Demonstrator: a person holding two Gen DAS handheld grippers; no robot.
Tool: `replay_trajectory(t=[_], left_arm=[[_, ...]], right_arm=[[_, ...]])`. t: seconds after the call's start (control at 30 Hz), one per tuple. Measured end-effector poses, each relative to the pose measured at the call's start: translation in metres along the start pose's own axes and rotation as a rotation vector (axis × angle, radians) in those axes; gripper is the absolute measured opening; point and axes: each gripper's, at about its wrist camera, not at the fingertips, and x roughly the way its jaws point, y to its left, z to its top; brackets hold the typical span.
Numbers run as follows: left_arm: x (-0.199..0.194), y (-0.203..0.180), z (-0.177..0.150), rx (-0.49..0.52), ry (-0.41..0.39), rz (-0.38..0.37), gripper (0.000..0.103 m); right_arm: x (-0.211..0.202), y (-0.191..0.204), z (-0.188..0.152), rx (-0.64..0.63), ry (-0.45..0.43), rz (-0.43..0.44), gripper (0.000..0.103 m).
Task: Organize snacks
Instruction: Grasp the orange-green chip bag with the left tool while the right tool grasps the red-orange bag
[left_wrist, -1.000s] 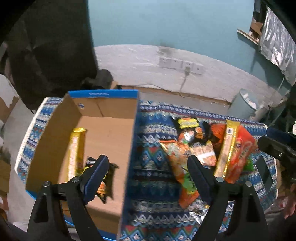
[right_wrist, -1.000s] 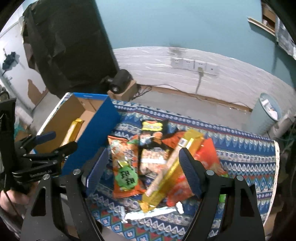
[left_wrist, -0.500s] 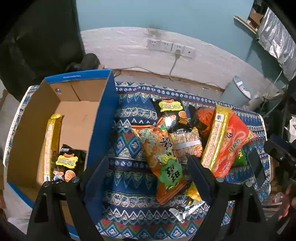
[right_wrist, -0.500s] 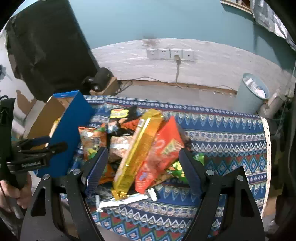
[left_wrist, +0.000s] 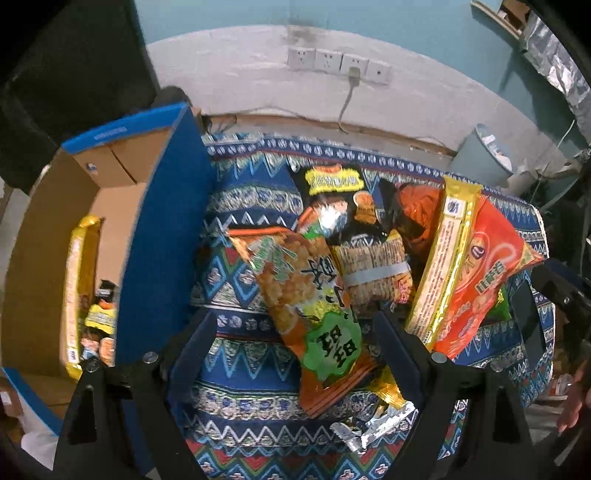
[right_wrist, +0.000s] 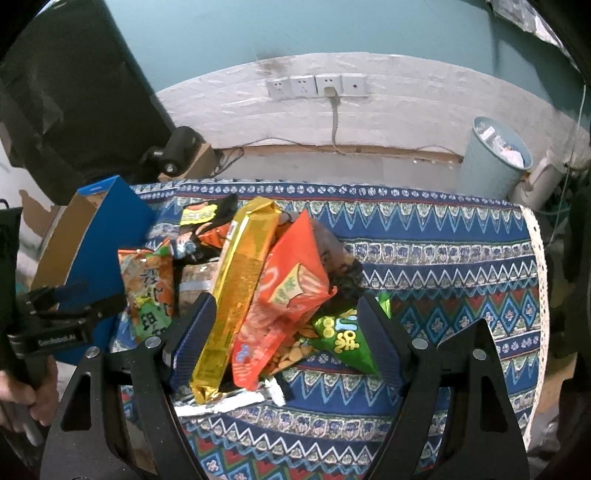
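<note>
Left wrist view: the left tool is held with its jaws apart and empty above an orange-green snack bag, whose long axis runs from far left to near right on the patterned tabletop. A cardboard box is seen at the left, with a gold bar packet laid lengthwise inside. A grasp across the bag's narrow width is judged best.

Right wrist view: the right tool is likewise spread and empty, over a long gold packet and an orange-red bag; both are pointed away, slightly rightward. A green bag is partly tucked beneath.
</note>
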Motion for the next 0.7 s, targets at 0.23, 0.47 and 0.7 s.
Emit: replay_trajectory(t=[0.23,0.47,0.7], left_arm=[[0.024,-0.012,0.002,0.016,0.043,0.020,0.088],[0.046,-0.013,0.003,0.003,0.073,0.055,0.088],[0.066,-0.009,0.006,-0.024,0.102,0.059,0.088]], right_arm=[[0.028,-0.012,0.003,0.031,0.032,-0.003,0.079],[0.052,-0.018,0.000,0.052,0.070,0.020,0.079],[0.068,-0.007,0.000,0.007,0.095,0.020,0.079]])
